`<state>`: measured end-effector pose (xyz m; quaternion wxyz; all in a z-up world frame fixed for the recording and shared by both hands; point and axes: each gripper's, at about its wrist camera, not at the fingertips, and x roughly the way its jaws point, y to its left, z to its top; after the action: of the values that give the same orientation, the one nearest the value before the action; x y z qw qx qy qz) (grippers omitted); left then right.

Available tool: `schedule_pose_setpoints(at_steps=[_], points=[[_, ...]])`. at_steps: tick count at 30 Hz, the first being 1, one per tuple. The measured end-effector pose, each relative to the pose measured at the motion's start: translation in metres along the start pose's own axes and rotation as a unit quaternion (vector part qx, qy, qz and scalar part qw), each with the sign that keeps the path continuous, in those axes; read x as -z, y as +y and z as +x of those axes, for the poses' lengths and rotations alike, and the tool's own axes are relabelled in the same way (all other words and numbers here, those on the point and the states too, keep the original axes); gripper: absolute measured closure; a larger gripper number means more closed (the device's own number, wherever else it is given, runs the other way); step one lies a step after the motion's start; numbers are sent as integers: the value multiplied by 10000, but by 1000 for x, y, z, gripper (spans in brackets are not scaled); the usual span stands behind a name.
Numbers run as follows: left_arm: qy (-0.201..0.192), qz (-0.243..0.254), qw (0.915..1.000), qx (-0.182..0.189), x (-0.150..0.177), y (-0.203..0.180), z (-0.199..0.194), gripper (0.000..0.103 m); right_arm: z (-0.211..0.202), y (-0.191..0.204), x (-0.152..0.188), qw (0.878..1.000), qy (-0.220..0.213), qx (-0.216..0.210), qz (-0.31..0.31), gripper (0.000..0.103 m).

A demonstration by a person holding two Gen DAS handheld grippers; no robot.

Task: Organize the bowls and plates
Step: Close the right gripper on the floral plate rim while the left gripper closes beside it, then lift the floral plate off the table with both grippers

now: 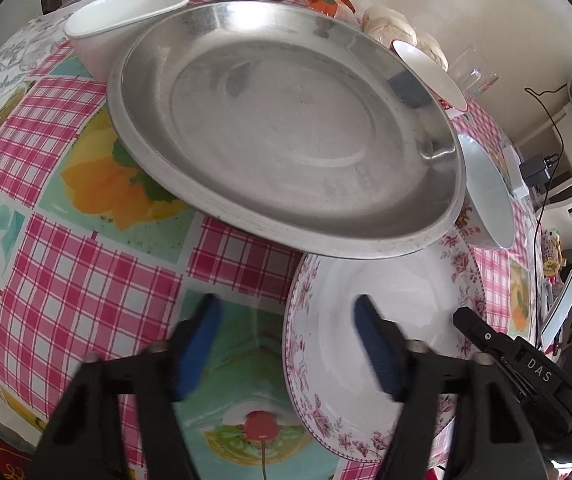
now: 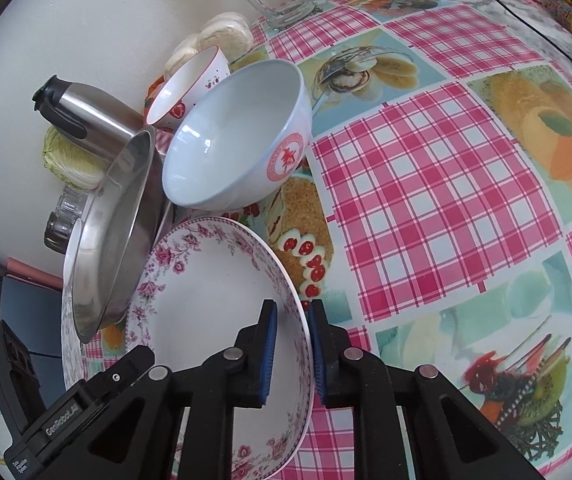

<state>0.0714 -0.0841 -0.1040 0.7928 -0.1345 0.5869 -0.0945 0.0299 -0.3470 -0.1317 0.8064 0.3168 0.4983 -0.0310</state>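
**two grippers at the floral plate's rim**

in the right wrist view, a steel plate (image 2: 114, 236) leans at the far left, its lower edge lying over the floral plate (image 2: 206, 300). just right of it and behind, a pale blue bowl (image 2: 238, 136) sits on the checked tablecloth (image 2: 426, 184), with a small white bowl (image 2: 190, 88) beyond. the right gripper (image 2: 292, 354) pinches the floral plate's right rim between its blue pads. in the left wrist view, the left gripper (image 1: 286, 344) stands half spread, one finger over the cloth, the other over the floral plate (image 1: 386, 300); whether it touches, i cannot tell.
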Motion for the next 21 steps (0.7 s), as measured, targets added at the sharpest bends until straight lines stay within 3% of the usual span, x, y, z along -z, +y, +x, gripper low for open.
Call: schedule_pose_setpoints(at_steps=[4,5,21], points=[[106,-190,9988,445,-1,5,1,73,-3,-3,-2,10000,-2,-35,22,86],[167,-228,9979,583,0,5,3,75,-2,-3,-2,10000,-3,-33,18,86],[445,69,9971,609,10,-12,7,76,-17,-14,11,9999,-38,29,118,88]])
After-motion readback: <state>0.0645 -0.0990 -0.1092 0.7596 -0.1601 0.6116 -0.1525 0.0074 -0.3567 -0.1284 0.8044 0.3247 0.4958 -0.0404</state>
